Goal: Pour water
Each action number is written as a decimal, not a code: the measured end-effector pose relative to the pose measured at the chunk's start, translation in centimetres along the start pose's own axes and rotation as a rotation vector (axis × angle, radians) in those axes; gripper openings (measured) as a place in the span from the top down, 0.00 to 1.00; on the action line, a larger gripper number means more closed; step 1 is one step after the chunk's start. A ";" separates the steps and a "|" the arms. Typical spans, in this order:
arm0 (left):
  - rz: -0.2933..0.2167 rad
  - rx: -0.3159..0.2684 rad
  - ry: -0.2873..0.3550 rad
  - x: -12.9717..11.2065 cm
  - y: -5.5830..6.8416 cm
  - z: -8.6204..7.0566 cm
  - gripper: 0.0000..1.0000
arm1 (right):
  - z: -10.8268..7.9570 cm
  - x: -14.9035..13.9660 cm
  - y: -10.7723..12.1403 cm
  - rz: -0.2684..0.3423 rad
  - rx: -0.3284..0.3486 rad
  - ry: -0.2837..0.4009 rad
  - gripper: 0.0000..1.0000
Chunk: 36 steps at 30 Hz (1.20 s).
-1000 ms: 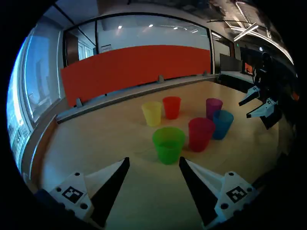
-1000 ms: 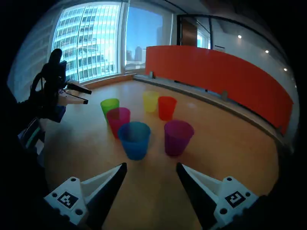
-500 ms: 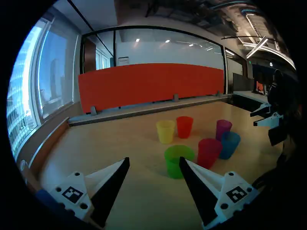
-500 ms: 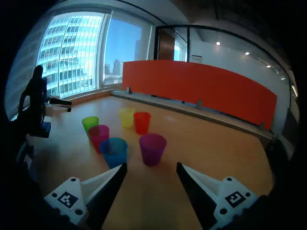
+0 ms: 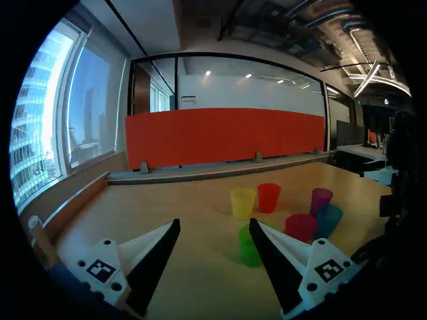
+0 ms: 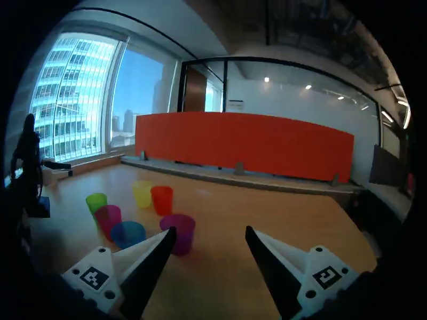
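Note:
Several coloured plastic cups stand grouped on the wooden table [image 5: 176, 202]. In the left gripper view I see the yellow cup [image 5: 243, 202], the red-orange cup [image 5: 268, 197], the purple cup [image 5: 321, 199], the blue cup [image 5: 329, 218], the magenta cup [image 5: 300, 226] and the green cup [image 5: 246, 249], which is partly behind my finger. My left gripper [image 5: 213, 223] is open and holds nothing, short of the green cup. My right gripper [image 6: 209, 229] is also open and holds nothing, with the purple cup [image 6: 181, 229] and blue cup [image 6: 127, 233] nearest it. No water is visible.
A long orange partition [image 5: 224, 133] runs along the table's far edge, with glass walls behind it. Tall windows [image 6: 69, 106] line one side. In the right gripper view the left gripper [image 6: 56, 166] shows at the far left, held by a dark-sleeved arm [image 6: 26, 165].
Both views have tilted upward and drawn back, so the cups have sunk lower and look smaller. Both grippers have stayed open.

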State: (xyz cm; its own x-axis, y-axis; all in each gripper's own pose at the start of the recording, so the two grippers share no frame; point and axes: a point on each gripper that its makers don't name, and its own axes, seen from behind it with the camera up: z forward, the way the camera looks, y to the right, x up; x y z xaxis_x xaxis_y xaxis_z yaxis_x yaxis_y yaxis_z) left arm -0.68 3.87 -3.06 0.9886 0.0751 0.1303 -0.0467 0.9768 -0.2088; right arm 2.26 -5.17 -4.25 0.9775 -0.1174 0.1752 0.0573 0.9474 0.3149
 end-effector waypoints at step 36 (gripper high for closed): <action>-0.082 0.088 0.169 3.7 -0.4 1.3 0.04 | 0.1 2.8 4.4 0.027 -0.313 0.181 0.00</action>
State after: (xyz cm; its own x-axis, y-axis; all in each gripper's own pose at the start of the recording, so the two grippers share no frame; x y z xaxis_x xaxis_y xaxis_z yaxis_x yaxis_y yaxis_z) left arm 2.80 3.96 -1.25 0.9992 -0.0326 -0.0231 0.0297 0.9926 -0.1176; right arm 5.25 -1.38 -2.24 0.9980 -0.0632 0.0031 0.0632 0.9980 0.0067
